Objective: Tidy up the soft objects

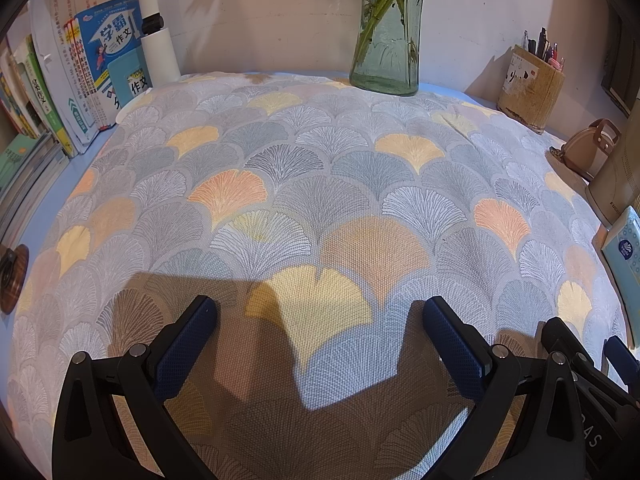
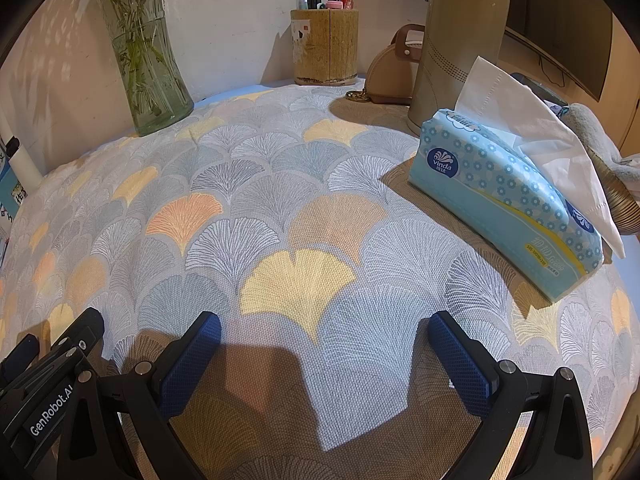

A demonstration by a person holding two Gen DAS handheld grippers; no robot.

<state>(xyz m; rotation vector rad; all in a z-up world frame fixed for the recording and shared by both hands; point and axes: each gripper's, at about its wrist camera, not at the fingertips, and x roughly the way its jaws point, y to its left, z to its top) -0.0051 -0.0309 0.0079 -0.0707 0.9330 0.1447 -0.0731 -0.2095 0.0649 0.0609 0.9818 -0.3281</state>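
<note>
Tissue pack (image 2: 508, 204) | long axis near-right to far-left | tissue sheet (image 2: 532, 120) upright

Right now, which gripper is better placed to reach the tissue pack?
Right. The tissue pack lies just ahead and right of the open right gripper. In the left wrist view it sits only at the far right edge, beyond the right gripper, so the open left gripper would have to cross.

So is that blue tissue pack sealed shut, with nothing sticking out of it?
No. In the right wrist view a white tissue stands pulled up out of the top of the tissue pack.
</note>
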